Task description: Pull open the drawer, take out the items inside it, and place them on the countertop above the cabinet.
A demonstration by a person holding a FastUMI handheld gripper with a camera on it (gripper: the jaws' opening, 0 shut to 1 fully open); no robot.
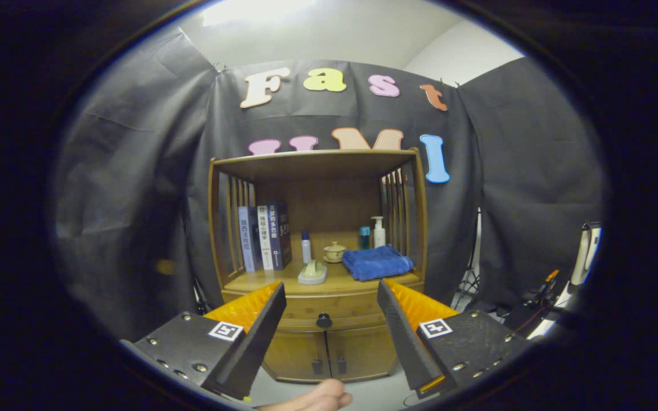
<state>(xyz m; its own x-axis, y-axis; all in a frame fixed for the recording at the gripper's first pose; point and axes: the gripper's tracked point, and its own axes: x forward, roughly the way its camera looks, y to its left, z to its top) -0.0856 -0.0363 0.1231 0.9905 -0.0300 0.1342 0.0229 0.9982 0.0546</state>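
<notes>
The gripper hung with its fingers spread apart, gripping nothing, short of the wooden cabinet. The drawer sat closed, its dark knob between the fingers, beyond them.

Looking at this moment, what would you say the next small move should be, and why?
Probably ease the gripper straight forward toward the dark knob on the drawer. The fingers stand open with the knob framed between them but still well beyond their tips, and the drawer sits closed below the countertop, so nothing can be pulled until the fingers reach the knob.
</notes>
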